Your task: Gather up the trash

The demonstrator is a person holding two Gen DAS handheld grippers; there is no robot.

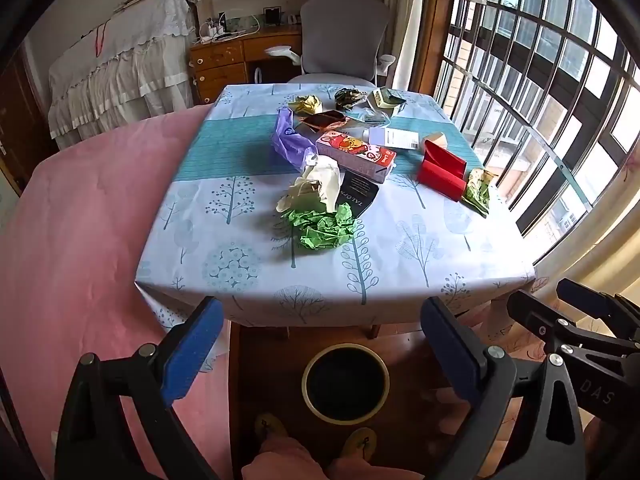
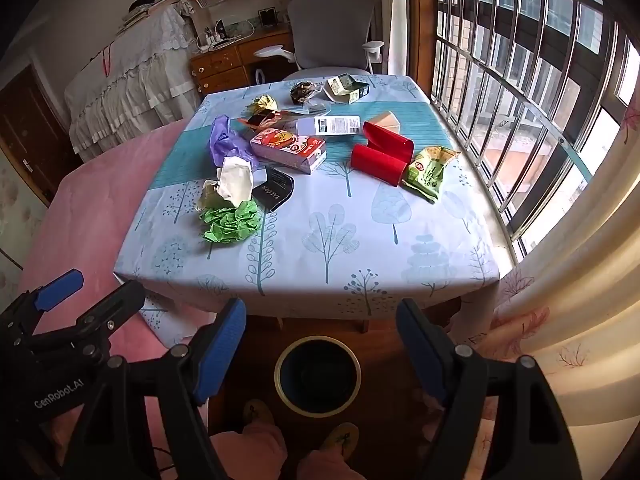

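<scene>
Left gripper [image 1: 322,354] hangs at the table's near edge with fingers spread wide and nothing between them, and just below sits the round trash bin [image 2: 318,376] on the floor. Up on the tree-print tablecloth [image 2: 360,248], from the left: a green paper wad [image 2: 232,222], a purple bag [image 2: 222,140], a pink carton [image 2: 288,149], red packaging [image 2: 382,158], a green snack bag [image 2: 430,170]. Right gripper [image 2: 322,350], fingers apart and holding nothing too, hovers short of the table.
</scene>
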